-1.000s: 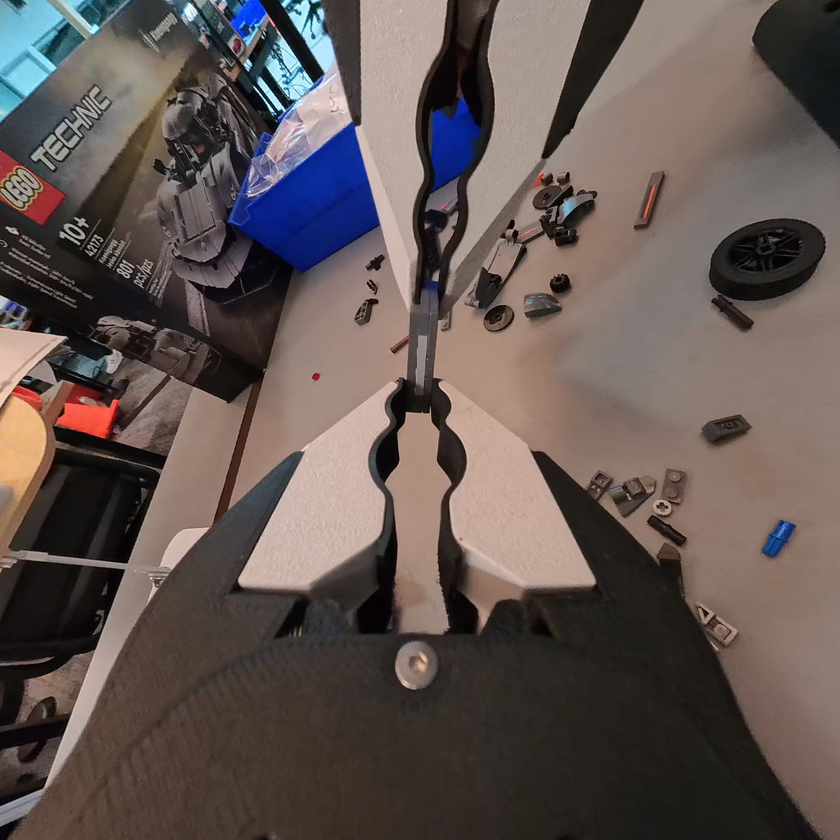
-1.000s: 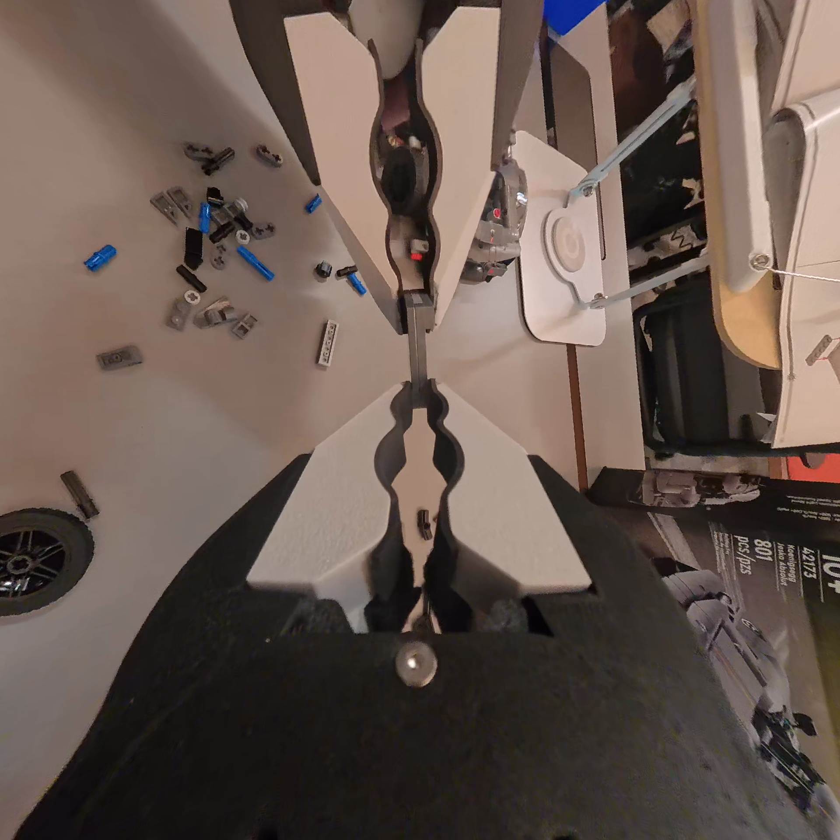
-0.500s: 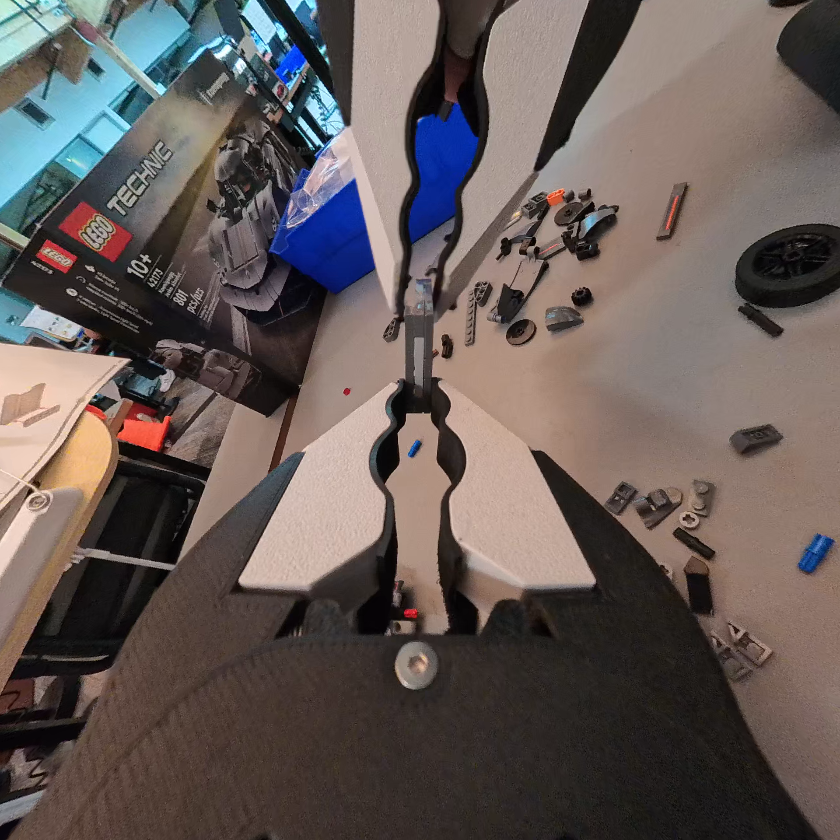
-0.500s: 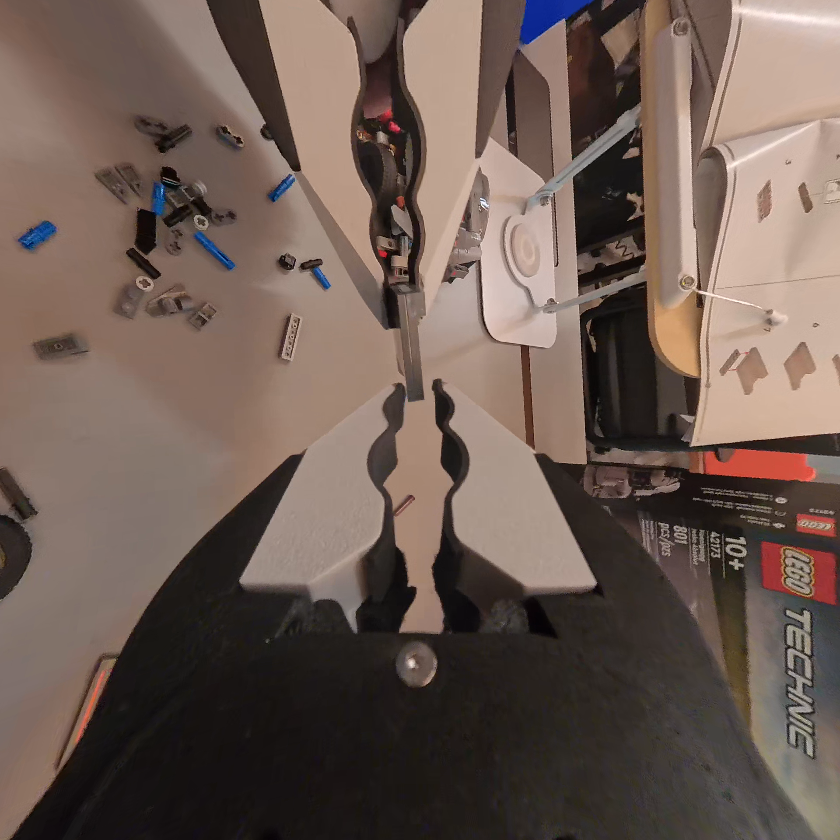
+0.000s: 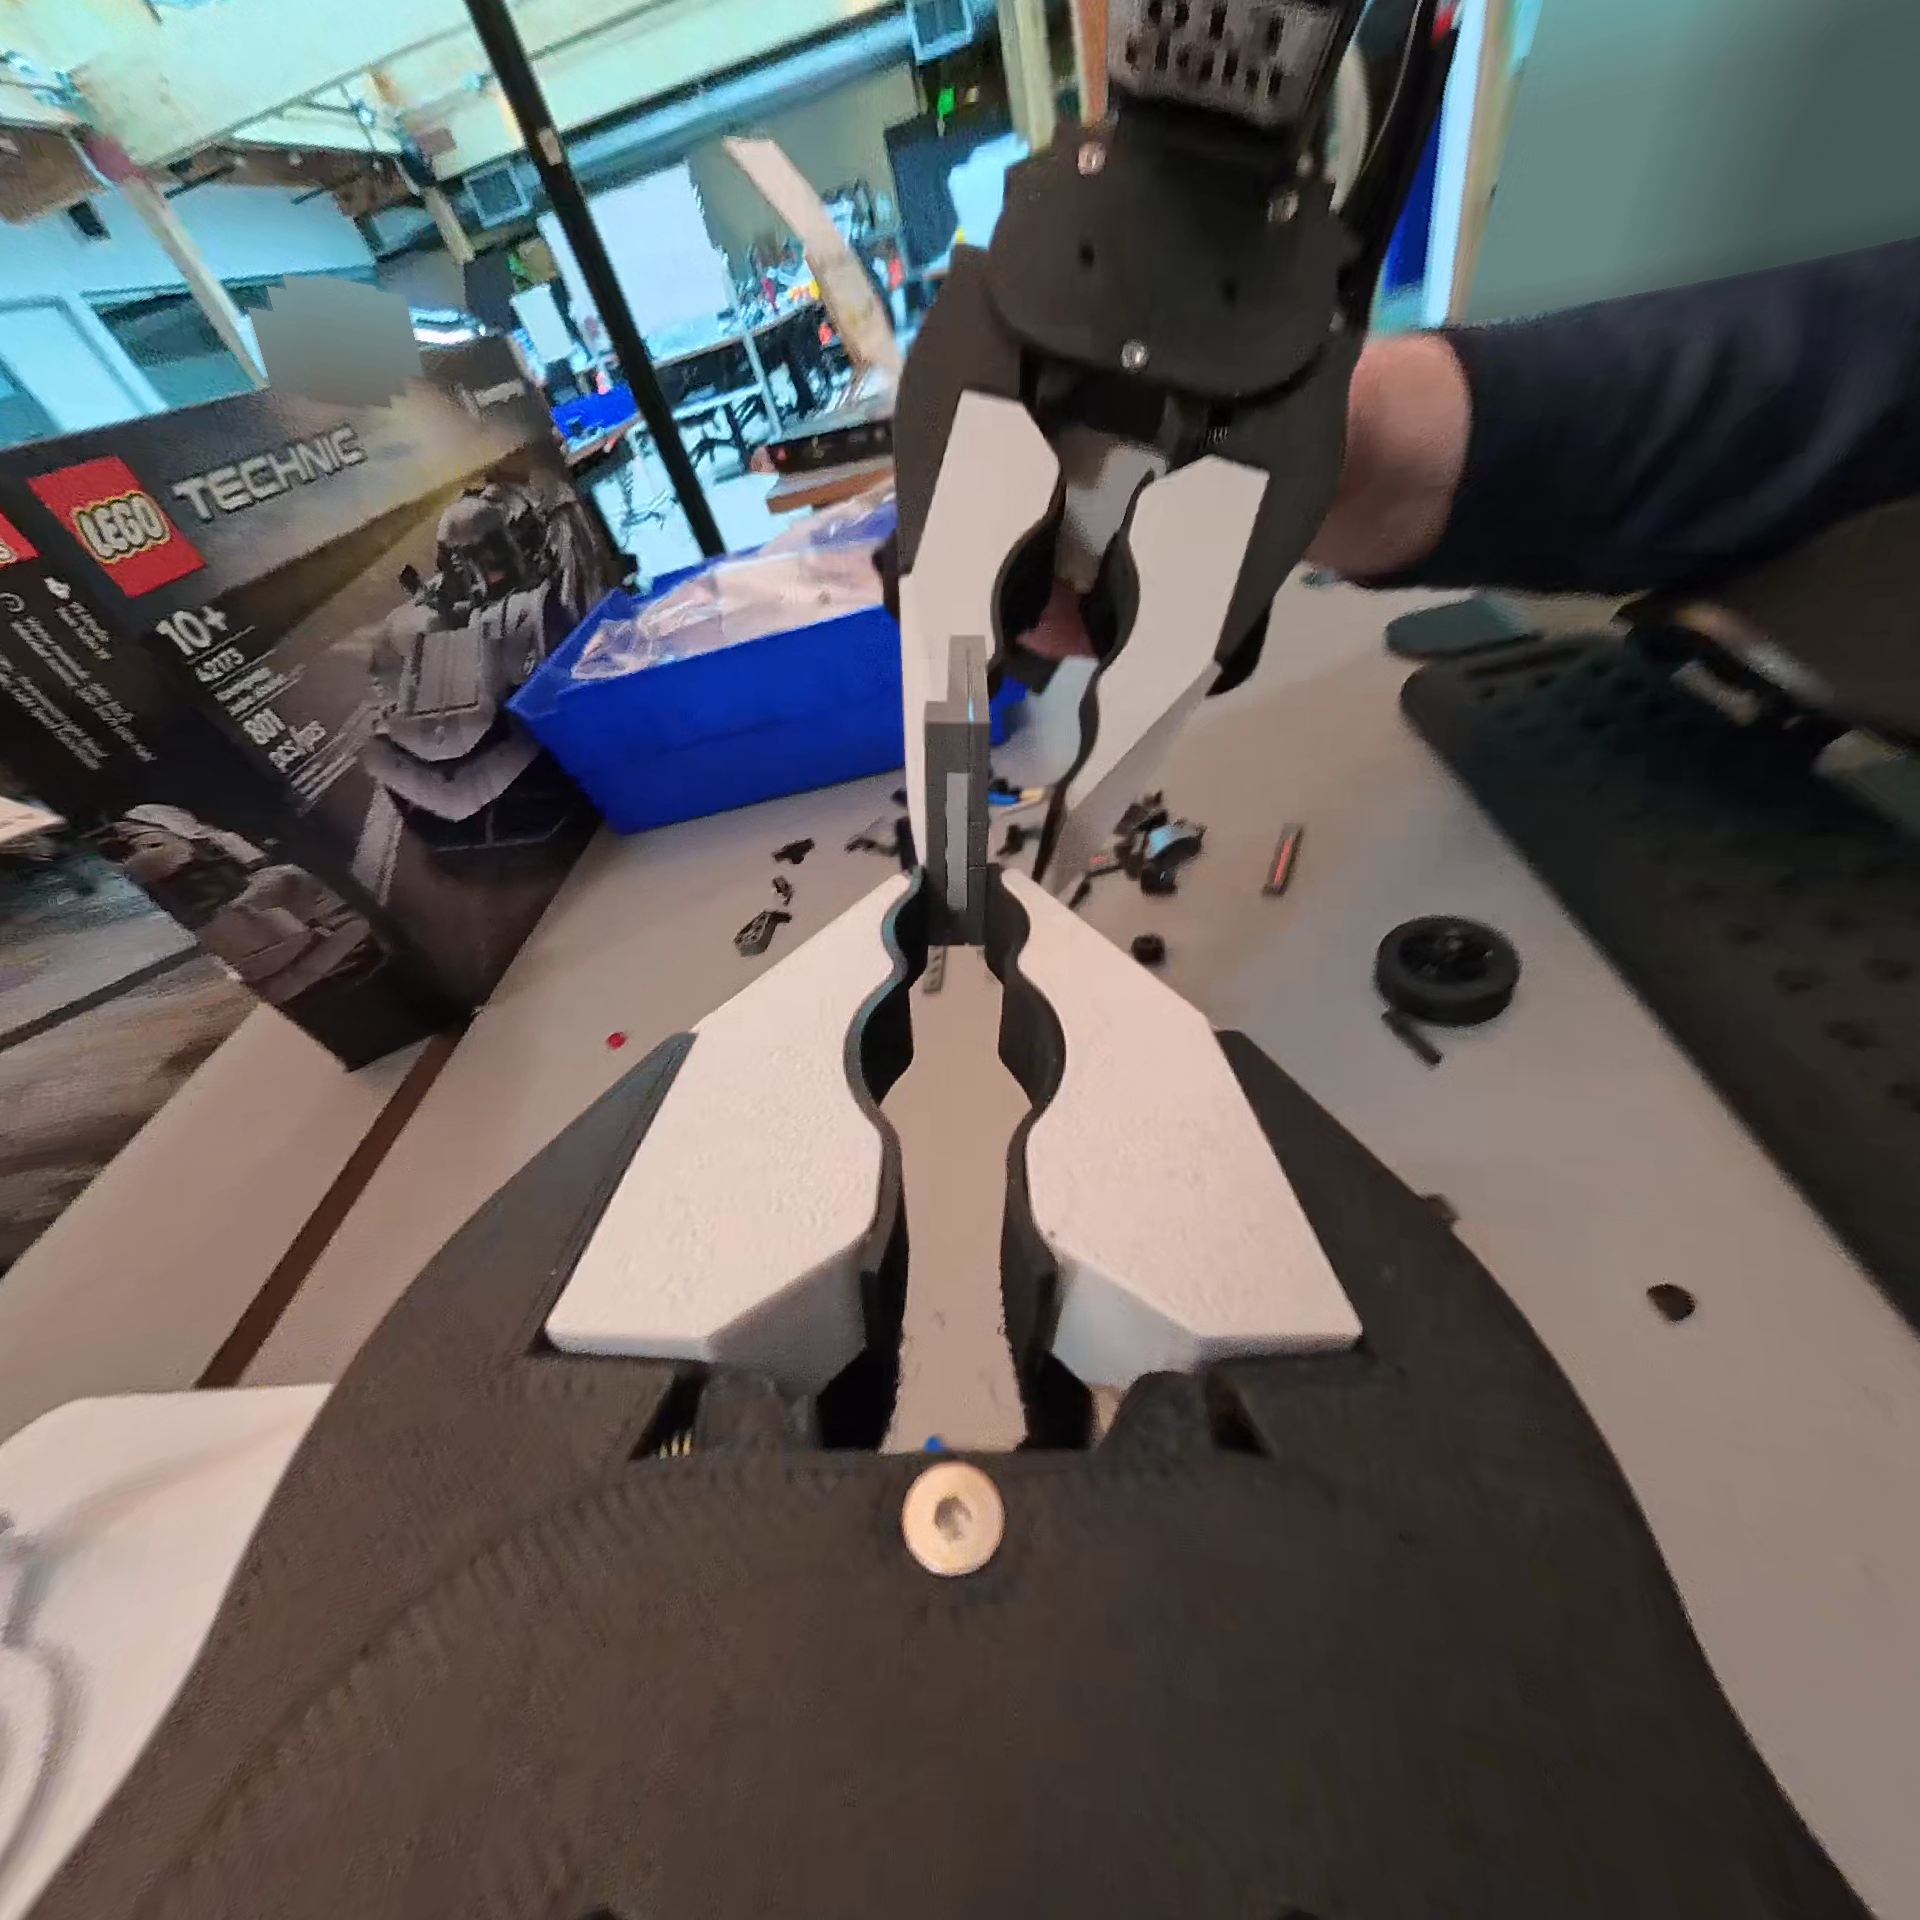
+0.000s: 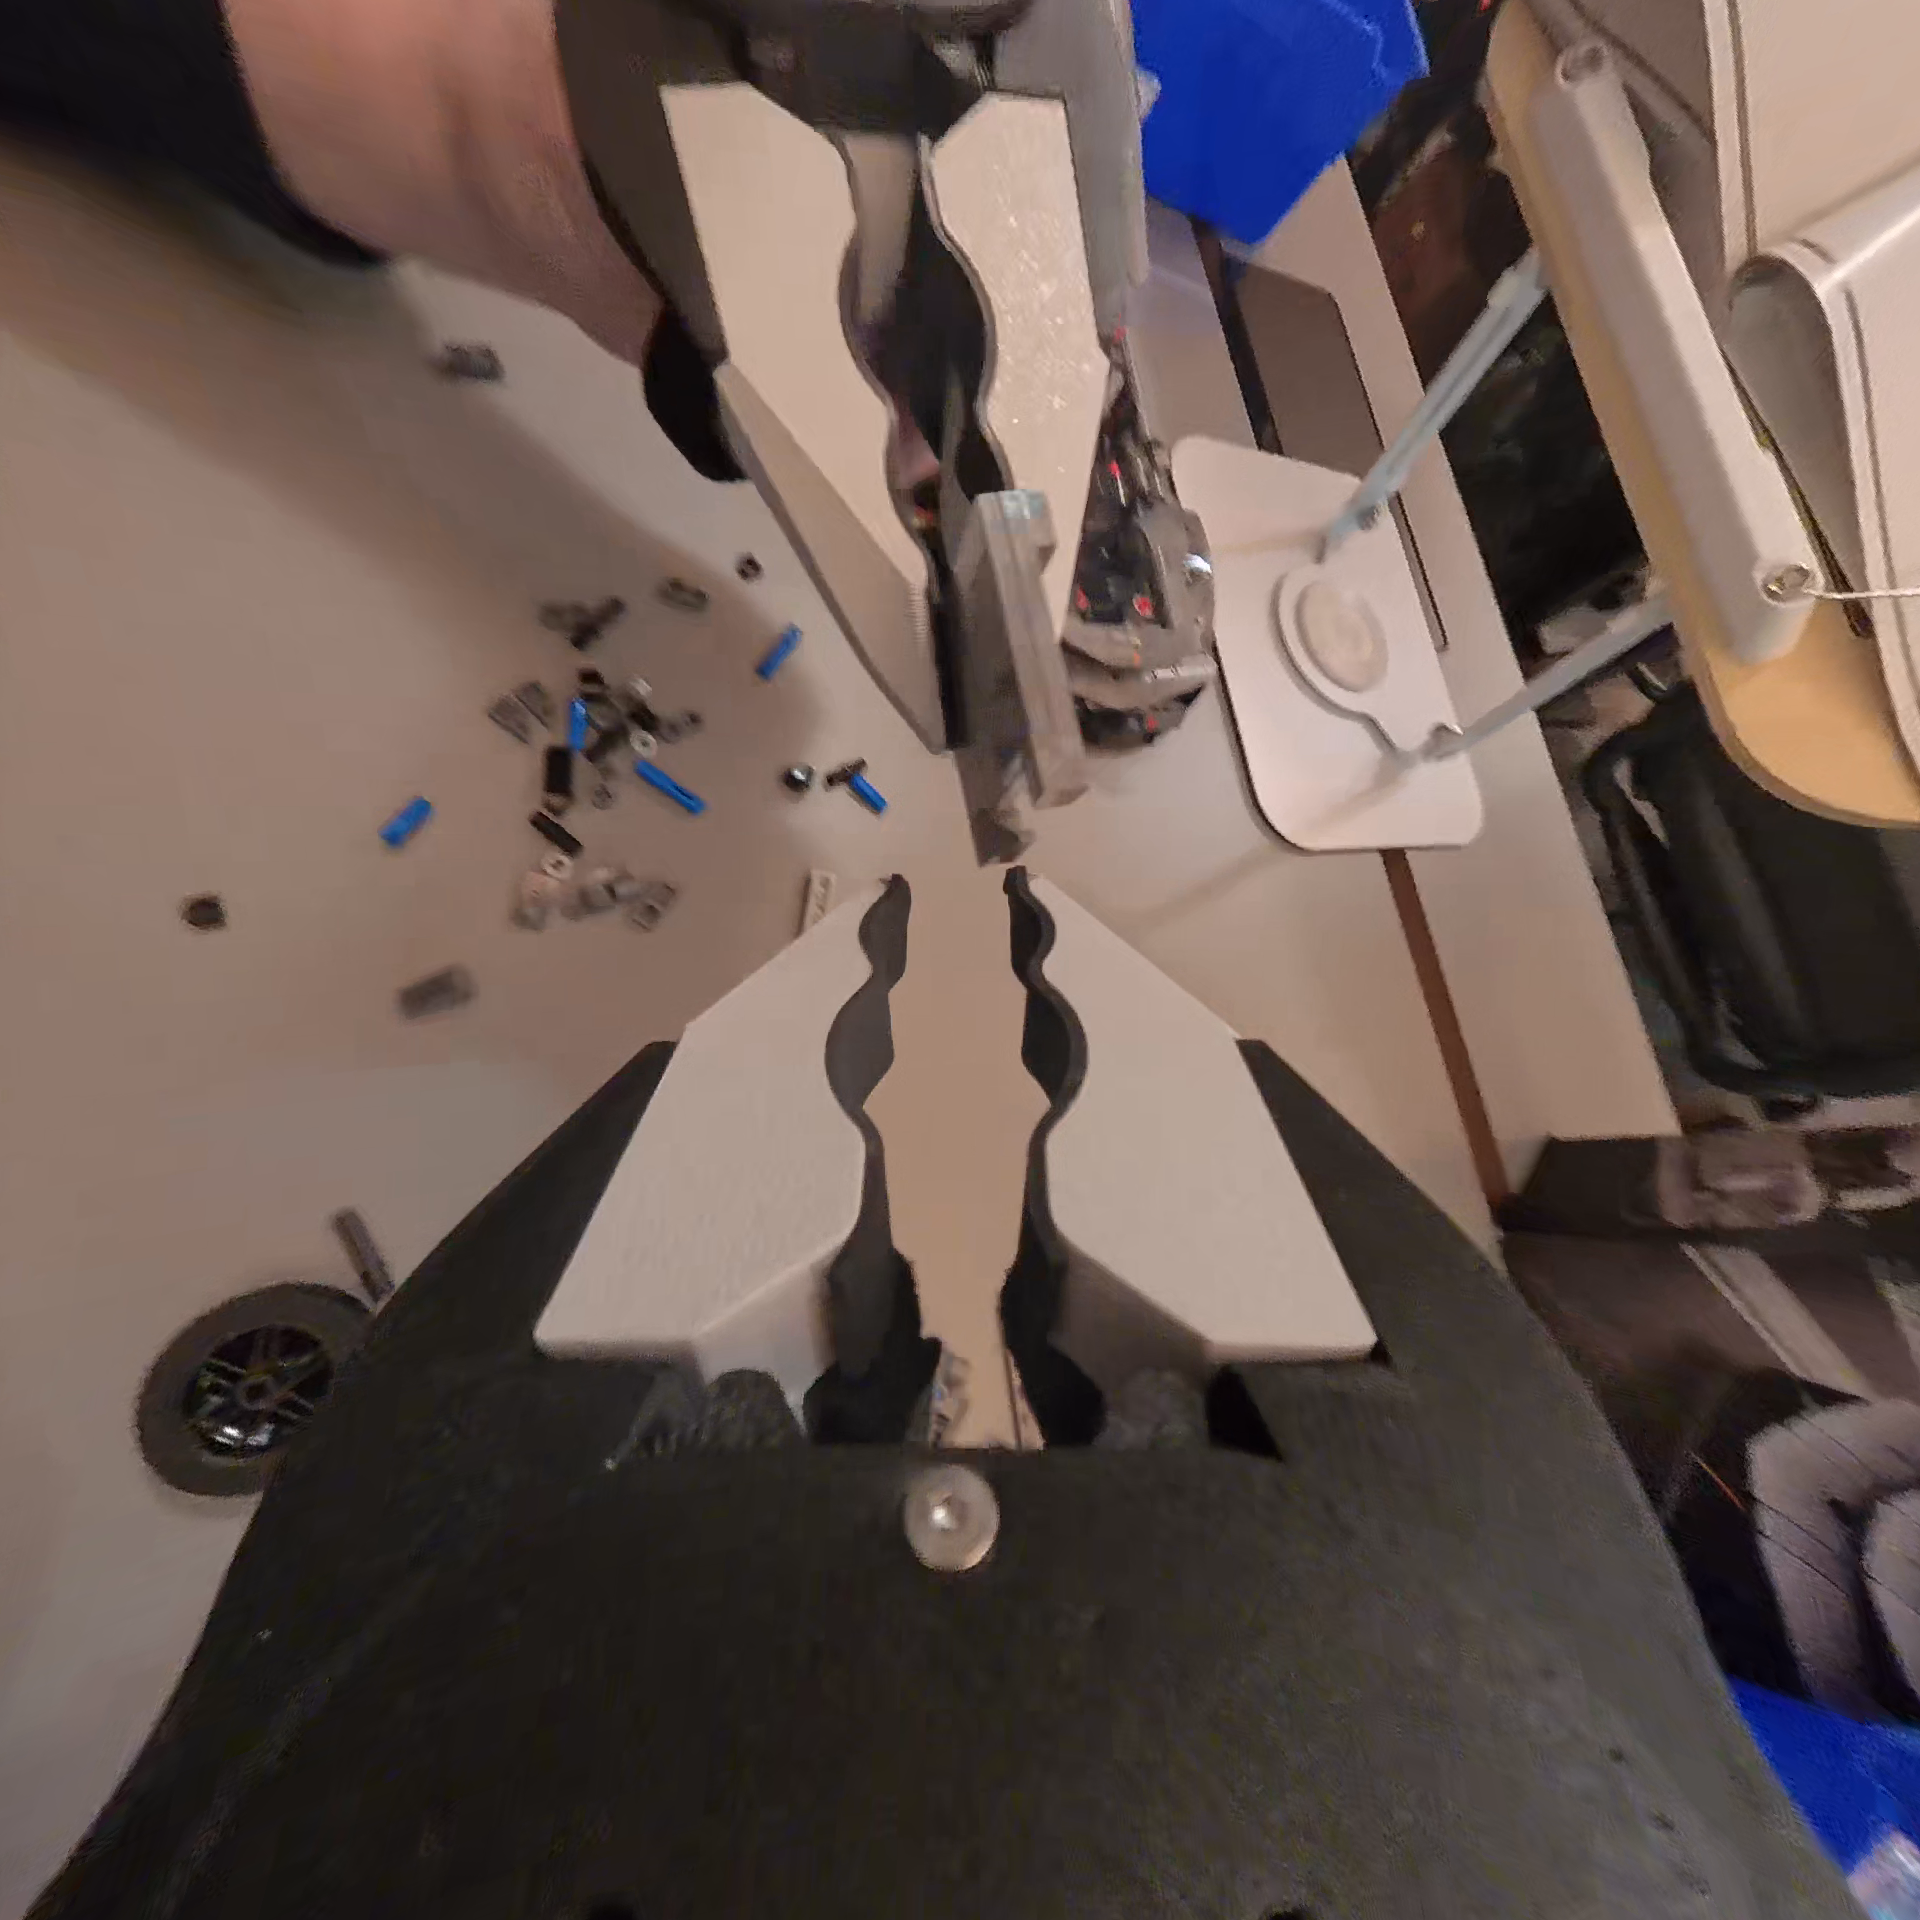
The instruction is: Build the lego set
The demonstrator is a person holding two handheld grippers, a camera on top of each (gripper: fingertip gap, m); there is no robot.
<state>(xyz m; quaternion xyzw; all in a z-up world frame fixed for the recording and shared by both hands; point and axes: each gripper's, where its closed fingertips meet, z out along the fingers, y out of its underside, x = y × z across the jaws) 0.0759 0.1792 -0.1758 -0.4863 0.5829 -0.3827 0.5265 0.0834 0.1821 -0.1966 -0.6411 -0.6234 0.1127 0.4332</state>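
My left gripper (image 5: 958,906) is shut on the lower end of a slim grey lego assembly (image 5: 958,790), which stands upright above the table. The assembly also shows in the right wrist view (image 6: 1013,644), held between the left gripper's fingers (image 6: 810,312). My right gripper (image 6: 956,883) is open and empty, with its tips just short of the assembly's free end and not touching it. In the left wrist view its fingers (image 5: 1174,603) hang spread behind the assembly.
A lego box (image 5: 260,644) and a blue bin (image 5: 727,696) stand at the back left. Loose small pieces (image 6: 603,748) and a black wheel (image 5: 1447,971) lie on the table. A black perforated mat (image 5: 1714,831) lies on the right. A partly built model (image 6: 1132,623) sits by a white stand base (image 6: 1340,665). Only a small space, under 4 cm, lies between the two pairs of fingers.
The right gripper has opened, let go of the grey assembly and drawn back a little. The left gripper still holds it and has tilted up, away from the table.
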